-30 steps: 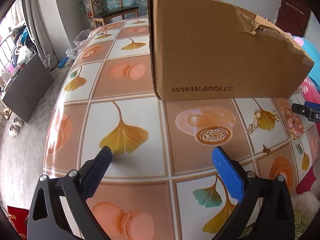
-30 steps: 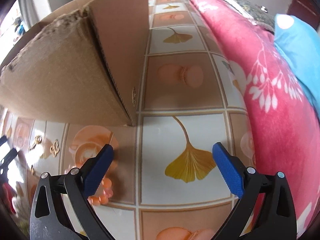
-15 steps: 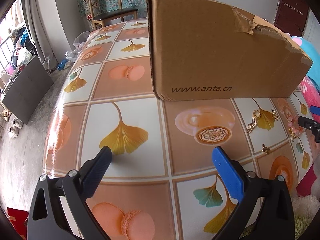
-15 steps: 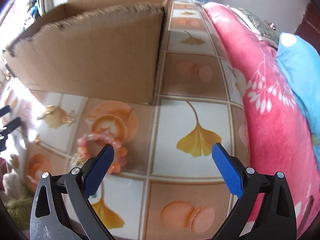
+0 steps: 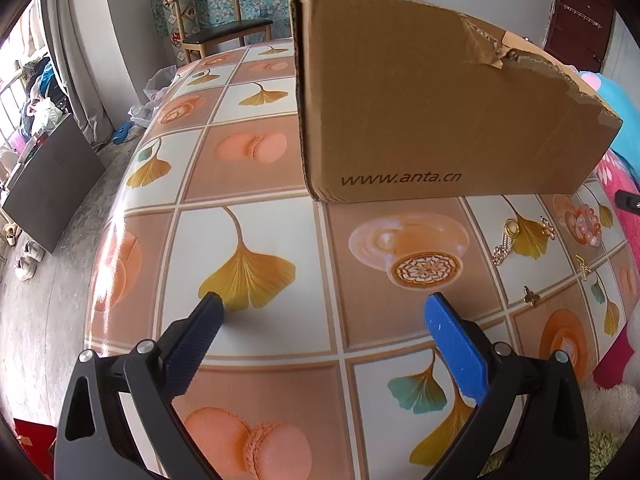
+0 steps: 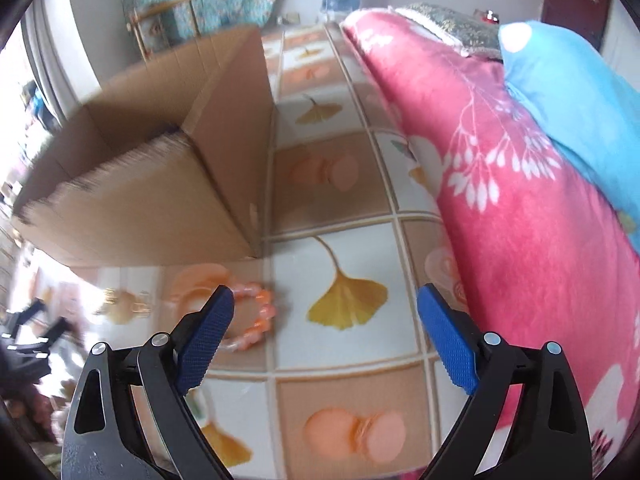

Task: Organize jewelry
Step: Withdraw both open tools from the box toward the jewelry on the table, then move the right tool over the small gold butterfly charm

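The desk (image 5: 256, 344) wears a glossy cloth of ginkgo leaves and macarons. A torn box (image 5: 440, 120) stands at twelve o'clock. The bracelet (image 6: 256, 320) lies at nine o'clock of the right claw (image 6: 326, 312), whose jaws are closing on nothing. The left claw (image 5: 320, 320) hangs released. A chair (image 5: 216, 28) stands beyond.
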`<state>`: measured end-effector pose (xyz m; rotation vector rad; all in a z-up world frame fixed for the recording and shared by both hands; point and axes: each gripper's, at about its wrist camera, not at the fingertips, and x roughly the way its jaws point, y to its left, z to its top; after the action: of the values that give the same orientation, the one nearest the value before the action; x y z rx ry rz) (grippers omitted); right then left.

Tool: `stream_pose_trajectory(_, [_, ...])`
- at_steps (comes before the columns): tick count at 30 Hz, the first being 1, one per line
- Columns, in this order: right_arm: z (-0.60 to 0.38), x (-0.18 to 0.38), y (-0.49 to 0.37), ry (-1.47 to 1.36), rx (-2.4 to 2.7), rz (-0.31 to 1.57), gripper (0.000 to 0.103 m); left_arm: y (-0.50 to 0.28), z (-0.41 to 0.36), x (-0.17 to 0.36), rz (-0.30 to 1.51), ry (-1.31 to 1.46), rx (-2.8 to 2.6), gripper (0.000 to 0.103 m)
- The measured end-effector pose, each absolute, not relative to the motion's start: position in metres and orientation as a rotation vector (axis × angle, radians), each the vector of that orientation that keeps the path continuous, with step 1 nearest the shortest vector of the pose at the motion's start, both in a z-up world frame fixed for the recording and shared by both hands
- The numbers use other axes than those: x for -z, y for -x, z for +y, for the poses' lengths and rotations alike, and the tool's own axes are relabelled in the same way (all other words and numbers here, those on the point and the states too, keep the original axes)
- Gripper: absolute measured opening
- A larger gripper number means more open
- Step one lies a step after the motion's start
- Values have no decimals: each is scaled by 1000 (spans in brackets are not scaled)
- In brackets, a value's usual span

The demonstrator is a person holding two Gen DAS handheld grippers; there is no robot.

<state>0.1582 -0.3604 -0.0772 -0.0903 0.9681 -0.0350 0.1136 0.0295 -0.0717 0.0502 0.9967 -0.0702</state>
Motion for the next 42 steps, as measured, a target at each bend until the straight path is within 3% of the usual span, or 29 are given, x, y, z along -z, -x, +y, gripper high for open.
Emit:
stream_pose_trajectory(9, [-321,75,-126,59,-213,945,78,-114,30,72,966,-59,89,99])
stream_pose_trajectory(19, [-288,107,-123,86,-300,1044,54,-76,4,40,796,-119,262,94])
stream_pose_trajectory(28, [-275,103,-136,89,-331,1012,40,-70,-39,39,765,-249,390,68])
stream_pose_trajectory(38, [-267,113,-153,96,-351,1038,40,-70,-67,49,799,-303,548,36])
stream_pose_trajectory(42, [-268,112,-152,93,-351,1039,40,-77,-69,54,836,-303,564,30])
